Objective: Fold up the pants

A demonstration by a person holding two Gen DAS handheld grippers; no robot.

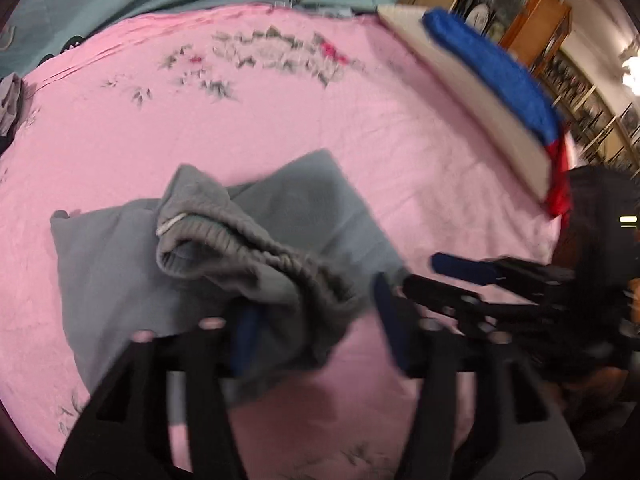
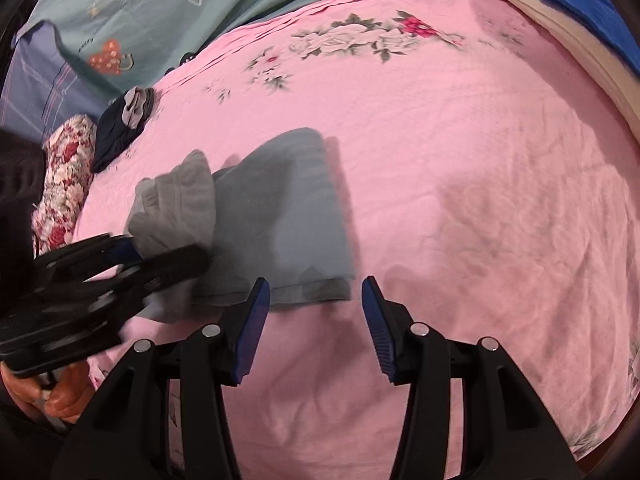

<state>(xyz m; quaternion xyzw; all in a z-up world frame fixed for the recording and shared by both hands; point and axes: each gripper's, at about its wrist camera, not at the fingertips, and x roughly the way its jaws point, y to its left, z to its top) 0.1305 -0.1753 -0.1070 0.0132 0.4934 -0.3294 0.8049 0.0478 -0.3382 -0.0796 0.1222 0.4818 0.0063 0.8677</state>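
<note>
The grey pants point(image 1: 224, 264) lie folded on the pink bedsheet point(image 1: 400, 160), waistband bunched on top, while left tongs point(image 1: 316, 320) and right tongs point(image 2: 312, 328) both gape empty, apparently between grips.

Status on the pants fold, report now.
Left gripper open, waistband draped against one finger, not pinched. Right gripper open, empty, over the pink sheet. Grey pants folded, waistband bunched on top. Nothing in the way.

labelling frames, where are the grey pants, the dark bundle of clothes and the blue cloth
grey pants point(image 2: 296, 216): right wrist view, flat folded leg panel
dark bundle of clothes point(image 2: 120, 132): right wrist view, middle of the heap
blue cloth point(image 1: 492, 72): left wrist view, middle of its top
</note>
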